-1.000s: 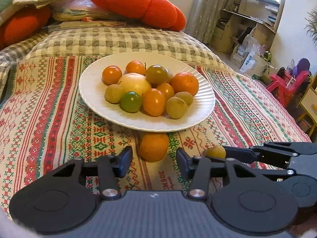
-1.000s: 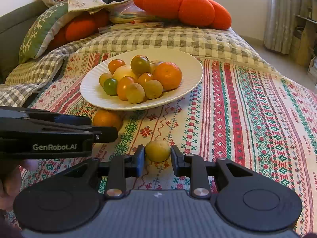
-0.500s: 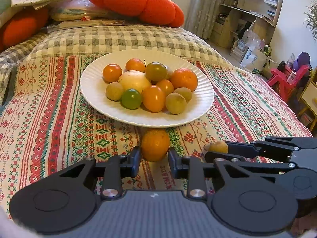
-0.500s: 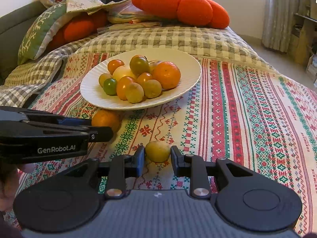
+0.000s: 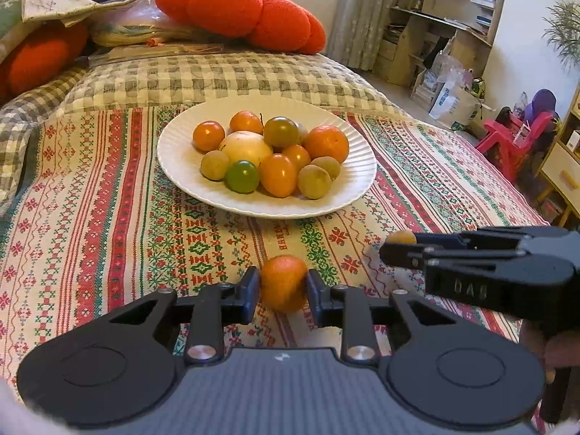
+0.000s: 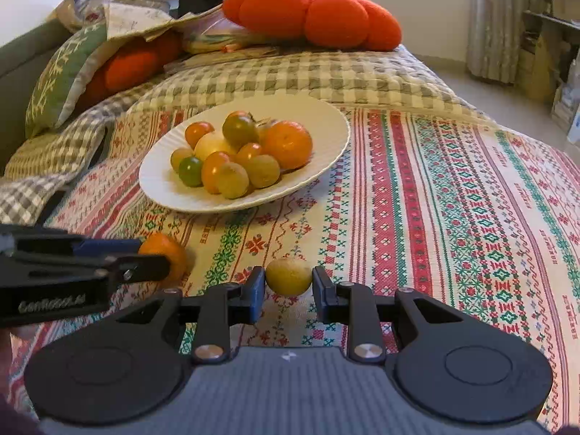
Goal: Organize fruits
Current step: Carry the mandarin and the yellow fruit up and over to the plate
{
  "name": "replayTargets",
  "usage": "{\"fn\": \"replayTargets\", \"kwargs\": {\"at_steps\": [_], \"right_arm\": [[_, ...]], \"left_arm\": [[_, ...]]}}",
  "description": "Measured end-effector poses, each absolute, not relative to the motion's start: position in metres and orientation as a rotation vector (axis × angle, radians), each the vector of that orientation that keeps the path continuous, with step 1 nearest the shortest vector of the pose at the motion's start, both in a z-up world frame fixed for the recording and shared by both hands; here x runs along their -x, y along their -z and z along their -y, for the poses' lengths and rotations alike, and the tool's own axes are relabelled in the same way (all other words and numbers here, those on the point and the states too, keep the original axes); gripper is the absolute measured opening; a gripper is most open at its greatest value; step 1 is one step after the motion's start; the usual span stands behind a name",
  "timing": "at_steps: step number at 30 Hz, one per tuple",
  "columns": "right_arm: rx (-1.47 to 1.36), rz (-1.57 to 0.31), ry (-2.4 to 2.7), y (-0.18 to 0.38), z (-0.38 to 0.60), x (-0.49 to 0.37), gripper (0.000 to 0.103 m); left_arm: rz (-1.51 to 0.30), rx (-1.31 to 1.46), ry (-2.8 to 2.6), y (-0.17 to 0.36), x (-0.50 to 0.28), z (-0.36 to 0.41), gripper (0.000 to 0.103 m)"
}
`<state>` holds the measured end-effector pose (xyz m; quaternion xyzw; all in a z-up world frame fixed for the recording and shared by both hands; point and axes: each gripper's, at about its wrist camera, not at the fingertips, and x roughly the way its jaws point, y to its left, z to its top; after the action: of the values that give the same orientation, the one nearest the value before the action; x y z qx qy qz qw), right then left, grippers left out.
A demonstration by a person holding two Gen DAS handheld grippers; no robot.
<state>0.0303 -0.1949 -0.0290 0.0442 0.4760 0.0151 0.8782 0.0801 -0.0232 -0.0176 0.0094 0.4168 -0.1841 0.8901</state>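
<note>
Fingers (image 5: pixel 250 290) of the left gripper (image 5: pixel 283 290) are clamped on an orange fruit (image 5: pixel 282 286), the right gripper (image 6: pixel 289 286) on a yellow-green fruit (image 6: pixel 289 276), both on the patterned bedspread (image 6: pixel 453 217) just before the white plate (image 5: pixel 174 159).

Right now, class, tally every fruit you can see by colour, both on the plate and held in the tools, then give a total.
Orange fruit: 6 (5 on the plate, 1 in the left tool)
Yellow-green fruit: 4 (3 on the plate, 1 in the right tool)
Green fruit: 1
Green-brown fruit: 1
Pale yellow fruit: 1
Total: 13; another may be hidden in the pile.
</note>
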Motion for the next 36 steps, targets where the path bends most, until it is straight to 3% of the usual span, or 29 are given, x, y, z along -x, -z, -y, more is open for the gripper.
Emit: {"fn": "replayTargets", "kwargs": {"at_steps": [7,19,36], "right_arm": [[-0.130,-0.975,-0.019,0.023,0.198,-0.032,0.025],[-0.101,-1.001,-0.033,0.028,0.193,-0.031,0.025],[-0.087,-1.002,-0.035,0.029,0.191,-0.031,0.025]], "left_arm": [[-0.875,-0.016,0.376,0.017,-0.082,0.022,0.014],[-0.888,-0.030,0.383,0.024,-0.079,0.024,0.021],[-0.828,0.048,0.387,0.009,-0.073,0.020,0.019]]}}
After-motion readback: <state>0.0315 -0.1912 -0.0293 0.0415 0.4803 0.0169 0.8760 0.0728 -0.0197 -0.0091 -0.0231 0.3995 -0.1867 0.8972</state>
